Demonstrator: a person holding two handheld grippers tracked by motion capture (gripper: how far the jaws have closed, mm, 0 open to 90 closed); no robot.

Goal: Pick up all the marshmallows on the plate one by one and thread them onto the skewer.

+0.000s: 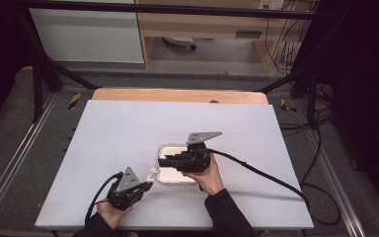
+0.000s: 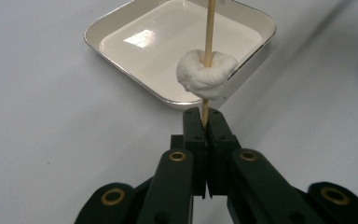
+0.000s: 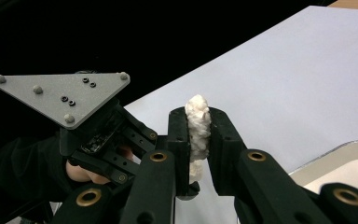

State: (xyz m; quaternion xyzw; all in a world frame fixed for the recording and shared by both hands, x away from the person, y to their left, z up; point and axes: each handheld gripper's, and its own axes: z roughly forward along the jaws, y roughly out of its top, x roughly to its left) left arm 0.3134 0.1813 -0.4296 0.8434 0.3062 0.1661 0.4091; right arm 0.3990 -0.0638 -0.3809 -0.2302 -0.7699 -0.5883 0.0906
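Left claw (image 2: 205, 122) clamped on wooden skewer (image 2: 209, 32) threading white dough ball (image 2: 205, 74), white square tray (image 2: 135, 44) at 11 o'clock, right claw (image 3: 198, 135) clamped on white dough piece (image 3: 198, 126), white worktop (image 1: 128, 133).

Left gripper (image 2: 204, 122) clamped, right gripper (image 3: 198, 135) (seemingly) pinching

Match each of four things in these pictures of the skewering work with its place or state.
Things:
1. wooden skewer
2. white tray
3. left hand-held gripper
4. right hand-held gripper

Places or states:
A. shut on a loose white lump
B. empty, lying on the table
C. pushed through a white lump
D. shut on the stick's lower end

Pairs: 1-C, 2-B, 3-D, 4-A
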